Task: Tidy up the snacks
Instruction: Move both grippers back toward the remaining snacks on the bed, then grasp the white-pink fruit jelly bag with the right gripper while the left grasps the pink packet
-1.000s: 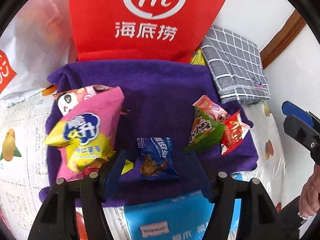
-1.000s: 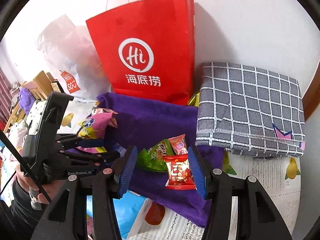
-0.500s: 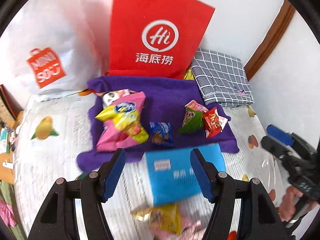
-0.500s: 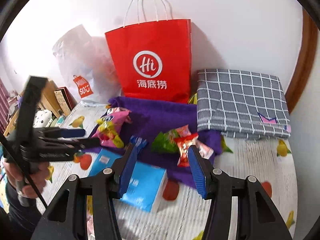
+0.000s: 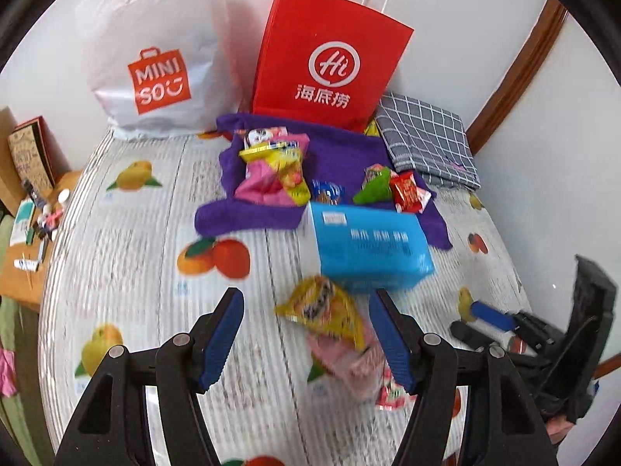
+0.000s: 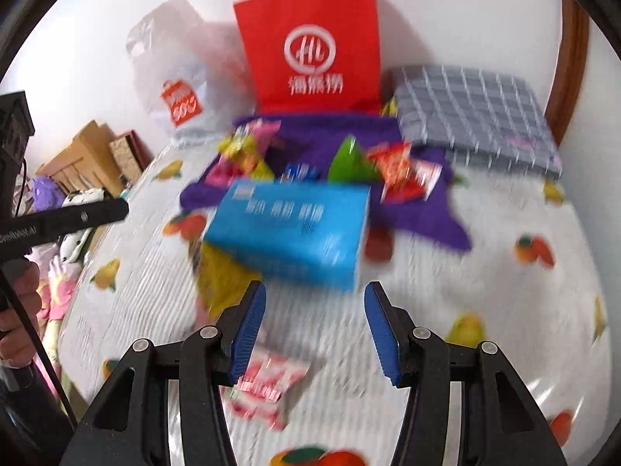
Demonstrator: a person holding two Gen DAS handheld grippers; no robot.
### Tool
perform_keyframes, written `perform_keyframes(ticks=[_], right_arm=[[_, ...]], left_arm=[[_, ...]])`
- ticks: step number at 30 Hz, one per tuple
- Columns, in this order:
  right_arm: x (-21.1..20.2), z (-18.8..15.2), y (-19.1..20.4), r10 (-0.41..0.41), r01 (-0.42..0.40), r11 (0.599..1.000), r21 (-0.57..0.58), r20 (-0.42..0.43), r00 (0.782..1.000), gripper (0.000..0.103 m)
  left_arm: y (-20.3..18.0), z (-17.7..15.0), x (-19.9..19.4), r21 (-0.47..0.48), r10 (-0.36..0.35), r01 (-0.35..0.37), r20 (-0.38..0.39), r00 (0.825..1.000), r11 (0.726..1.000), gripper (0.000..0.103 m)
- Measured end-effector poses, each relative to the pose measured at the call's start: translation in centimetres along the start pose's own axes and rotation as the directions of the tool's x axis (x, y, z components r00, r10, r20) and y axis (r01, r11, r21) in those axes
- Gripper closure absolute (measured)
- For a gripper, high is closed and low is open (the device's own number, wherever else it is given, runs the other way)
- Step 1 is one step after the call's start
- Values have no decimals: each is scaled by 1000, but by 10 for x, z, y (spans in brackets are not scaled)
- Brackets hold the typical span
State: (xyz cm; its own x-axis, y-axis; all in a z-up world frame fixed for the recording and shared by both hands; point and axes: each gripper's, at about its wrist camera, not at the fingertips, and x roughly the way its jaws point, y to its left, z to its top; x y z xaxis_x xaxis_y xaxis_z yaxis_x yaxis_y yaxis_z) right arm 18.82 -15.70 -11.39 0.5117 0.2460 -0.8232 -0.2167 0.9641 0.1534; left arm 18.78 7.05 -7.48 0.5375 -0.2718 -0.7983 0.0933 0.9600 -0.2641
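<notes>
Two handheld grippers hover over a bed covered by a white sheet printed with fruit (image 5: 128, 240), seen from cameras mounted on each gripper. The left gripper (image 5: 306, 334) has its blue-padded jaws partly apart and holds nothing; a yellow crinkled snack packet (image 5: 326, 310) lies on the sheet in line with the gap, untouched. The right gripper (image 6: 314, 326) is likewise partly open and empty, and its view is smeared by motion blur. The sorting looks only partly done. Several snacks already sit on a purple fleece cloth (image 5: 341, 147) spread at the far side: a pink and yellow chip bag (image 5: 271, 174), a small dark blue packet (image 5: 328, 192), a green packet (image 5: 374, 186) and a red packet (image 5: 407, 194). Left loose on the sheet are the yellow packet, a pale pink packet (image 5: 349, 365) beneath it, and what seems to be a red and white wrapper (image 6: 268, 384), though blur makes it hard to read. A bright blue rectangular soft pack (image 5: 368, 248) lies between the loose snacks and the cloth, overlapping the cloth's near edge, and stands in the way of a direct carry. Behind the cloth a red paper carrier bag (image 5: 330, 58) and a white plastic shopping bag (image 5: 155, 58) lean on the wall, with a grey checked folded cloth (image 5: 427, 136) to the right.
</notes>
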Motion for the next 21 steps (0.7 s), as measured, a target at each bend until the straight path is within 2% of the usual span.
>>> perform_keyframes(ticks=[4, 7, 11, 14, 21], right_arm=[[13, -31, 5, 47, -45, 998, 37, -49, 998, 49], [24, -50, 9, 79, -74, 995, 72, -70, 994, 42], [41, -63, 15, 127, -117, 988, 102, -103, 987, 42], [53, -67, 20, 127, -113, 986, 123, -114, 985, 41], [60, -65, 39, 56, -53, 997, 63, -39, 998, 44]], left_arm=[[4, -20, -2, -5, 6, -6, -6, 1000, 1000, 38], [11, -35, -1, -16, 4, -5, -13, 1000, 1000, 38], [23, -49, 4, -41, -6, 4, -35, 999, 999, 38], [30, -57, 7, -48, -1, -1, -48, 999, 999, 38], [40, -67, 11, -58, 2, -6, -63, 998, 998, 38]])
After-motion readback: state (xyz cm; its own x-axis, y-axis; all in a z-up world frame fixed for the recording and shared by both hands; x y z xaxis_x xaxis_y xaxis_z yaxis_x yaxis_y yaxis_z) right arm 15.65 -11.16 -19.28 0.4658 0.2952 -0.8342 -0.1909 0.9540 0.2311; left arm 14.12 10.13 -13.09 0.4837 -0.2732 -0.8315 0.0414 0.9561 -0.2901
